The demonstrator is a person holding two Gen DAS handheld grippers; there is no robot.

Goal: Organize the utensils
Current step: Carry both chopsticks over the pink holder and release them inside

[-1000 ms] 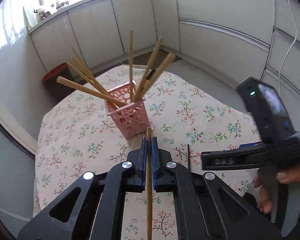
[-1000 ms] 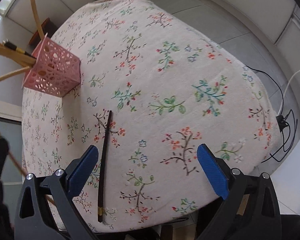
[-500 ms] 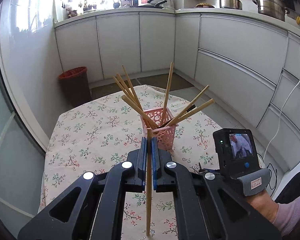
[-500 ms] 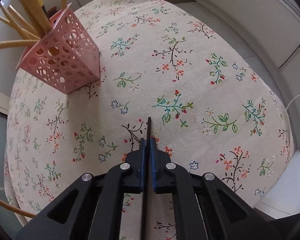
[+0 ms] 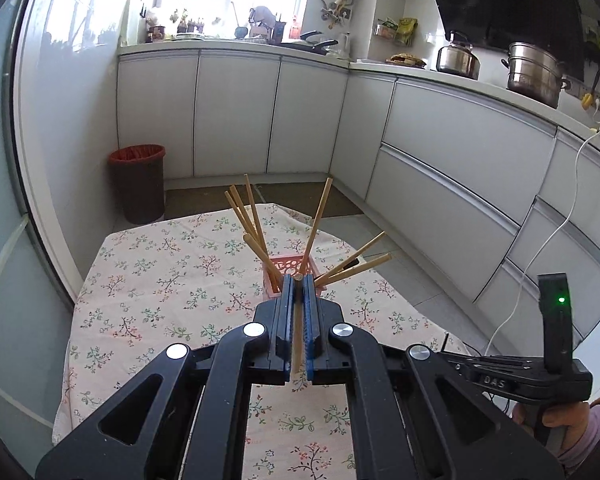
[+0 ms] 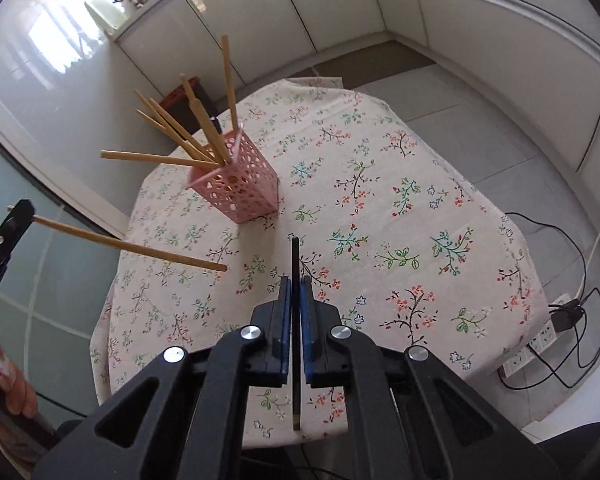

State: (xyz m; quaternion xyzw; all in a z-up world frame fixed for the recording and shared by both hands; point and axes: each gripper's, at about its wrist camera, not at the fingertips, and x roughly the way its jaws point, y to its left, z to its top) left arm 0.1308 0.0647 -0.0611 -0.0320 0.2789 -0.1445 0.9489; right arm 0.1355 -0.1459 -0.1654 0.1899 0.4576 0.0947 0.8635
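Both chopsticks are up off the tablecloth (image 6: pixel 380 184) now: my right gripper (image 6: pixel 296 280) clamps the dark chopstick (image 6: pixel 296 312), my left gripper (image 5: pixel 298 278) the wooden chopstick (image 5: pixel 297 332), both still bound for the pink holder (image 6: pixel 240 184) with the rest.

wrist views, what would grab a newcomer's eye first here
Most striking is the pink basket on the floral tablecloth, bristling with wooden chopsticks that fan out in all directions. Next come the two grippers, each shut on a single stick above the table: the left gripper on a wooden chopstick, the right gripper on a dark chopstick.
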